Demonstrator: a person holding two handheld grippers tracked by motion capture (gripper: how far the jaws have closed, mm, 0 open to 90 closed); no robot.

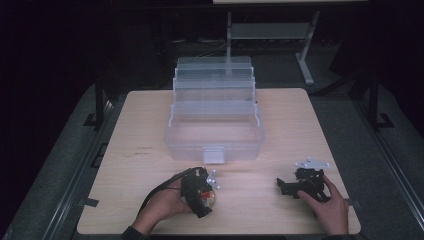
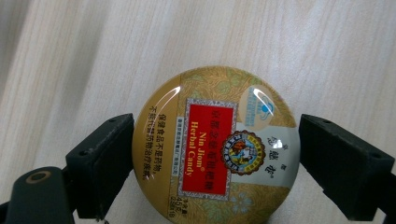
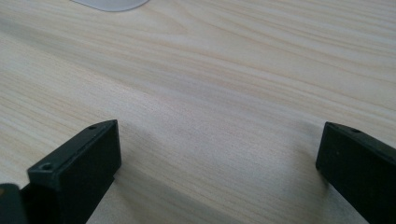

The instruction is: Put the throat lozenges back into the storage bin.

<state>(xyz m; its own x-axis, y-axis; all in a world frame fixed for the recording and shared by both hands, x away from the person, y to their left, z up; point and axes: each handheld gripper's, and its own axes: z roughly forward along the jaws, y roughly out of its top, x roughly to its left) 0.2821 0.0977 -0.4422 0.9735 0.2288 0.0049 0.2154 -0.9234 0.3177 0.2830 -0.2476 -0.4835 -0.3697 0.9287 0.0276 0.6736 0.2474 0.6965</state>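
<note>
The Nin Jiom herbal candy tin (image 2: 215, 144) is round, shallow and glossy gold, with a red label panel, a circular emblem and a pale band on its lid. It lies flat on the wooden table (image 1: 280, 125), lid up, near the front edge, in front of the clear plastic tiered box (image 1: 215, 120). Being round, it has no long axis; its lettering runs crosswise to the jaws. The left gripper (image 2: 215, 154) straddles it: one jaw touches the rim, the other stands just clear. The right gripper (image 3: 217, 163) rests well apart, jaws wide over bare wood.
</note>
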